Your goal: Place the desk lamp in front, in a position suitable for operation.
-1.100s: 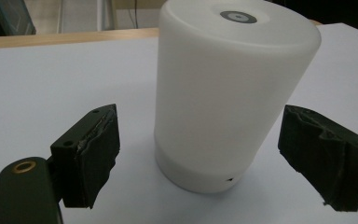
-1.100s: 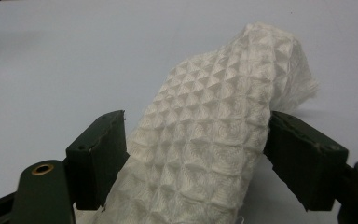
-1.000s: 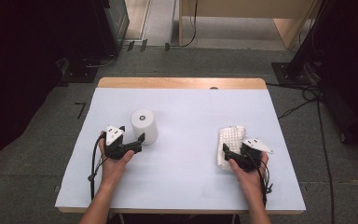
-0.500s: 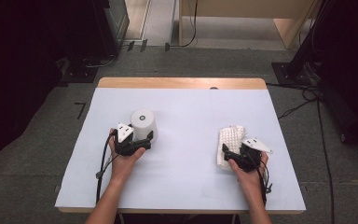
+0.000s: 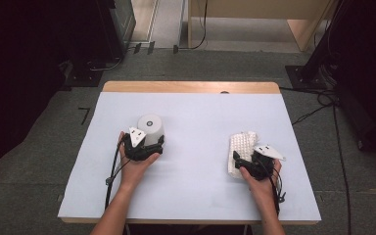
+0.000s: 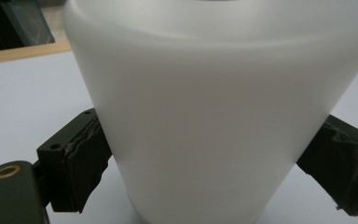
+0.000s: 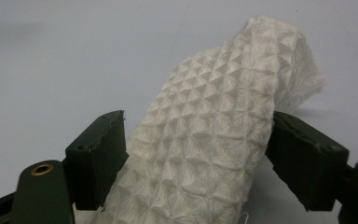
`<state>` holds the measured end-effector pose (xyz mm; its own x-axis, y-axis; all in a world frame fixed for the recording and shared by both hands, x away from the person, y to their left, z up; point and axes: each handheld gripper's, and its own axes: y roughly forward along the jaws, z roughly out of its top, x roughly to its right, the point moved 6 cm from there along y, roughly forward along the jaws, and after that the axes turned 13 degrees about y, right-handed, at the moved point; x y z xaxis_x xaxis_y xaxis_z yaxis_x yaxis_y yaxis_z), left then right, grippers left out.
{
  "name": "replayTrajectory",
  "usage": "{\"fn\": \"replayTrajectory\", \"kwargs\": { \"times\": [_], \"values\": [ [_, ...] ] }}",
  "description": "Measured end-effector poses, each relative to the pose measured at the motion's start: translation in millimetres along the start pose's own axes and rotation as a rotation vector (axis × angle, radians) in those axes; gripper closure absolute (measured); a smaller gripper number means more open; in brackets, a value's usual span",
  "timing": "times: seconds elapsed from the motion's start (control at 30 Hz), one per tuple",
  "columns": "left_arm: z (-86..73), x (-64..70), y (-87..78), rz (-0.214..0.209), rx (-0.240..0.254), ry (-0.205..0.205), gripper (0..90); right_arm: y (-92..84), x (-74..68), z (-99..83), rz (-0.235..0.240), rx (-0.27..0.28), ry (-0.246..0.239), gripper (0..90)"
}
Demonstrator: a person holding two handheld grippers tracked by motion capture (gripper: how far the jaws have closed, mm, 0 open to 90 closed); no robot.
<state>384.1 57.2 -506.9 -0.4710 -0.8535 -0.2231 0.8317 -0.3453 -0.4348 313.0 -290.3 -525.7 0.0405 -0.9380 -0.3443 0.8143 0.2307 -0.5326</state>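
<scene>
two grippers on the desk point(image 5: 191, 196), one per hand. left gripper point(image 5: 149, 145) sits toward the desk's left edge, about midway between the near and far edges, right up against a white cup point(image 5: 150, 128) standing upside down, wider end on the desk. left gripper view: cup point(image 6: 214, 107) sits between the two black jaws, left pad at its wall, right pad at or just off the other side; jaws have just been opening, spread around the cup, can't tell for sure if the pads press it. cup upright, not tilted, resting on the desk.

right gripper point(image 5: 242, 164) sits toward the desk's right edge, nearer the near edge, held in the right hand point(image 5: 262, 183). white waffle cloth point(image 5: 240, 149) lies folded just in front of it, running toward the far edge. right gripper view: cloth point(image 7: 214, 154) bunched between both jaws, pads pinching its near end, the rest rising and draping onto the desk beyond. cup and cloth well apart.
</scene>
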Motion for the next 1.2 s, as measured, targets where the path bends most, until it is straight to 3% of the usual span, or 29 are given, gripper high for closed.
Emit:
{"fn": "replayTrajectory", "kwargs": {
  "times": [0.07,0.3,0.83,1.2],
  "values": [
    [0.0,0.6,3.0,0.015,0.001,0.012,7.7,0.2,-0.3,-0.2,-0.003,0.000,-0.001,21.1],
    [-1.4,0.3,6.4,-0.006,-0.010,-0.009,7.2,0.6,-0.6,-0.7,-0.009,-0.002,-0.007,21.1],
    [-0.9,0.5,4.1,-0.013,-0.014,0.006,8.4,0.5,-0.7,-0.8,-0.012,0.000,-0.007,21.2],
    [-1.1,4.6,-2.7,-0.058,-0.011,0.023,8.4,0.2,-0.9,-0.6,-0.015,0.005,-0.010,21.2]
  ]
}}
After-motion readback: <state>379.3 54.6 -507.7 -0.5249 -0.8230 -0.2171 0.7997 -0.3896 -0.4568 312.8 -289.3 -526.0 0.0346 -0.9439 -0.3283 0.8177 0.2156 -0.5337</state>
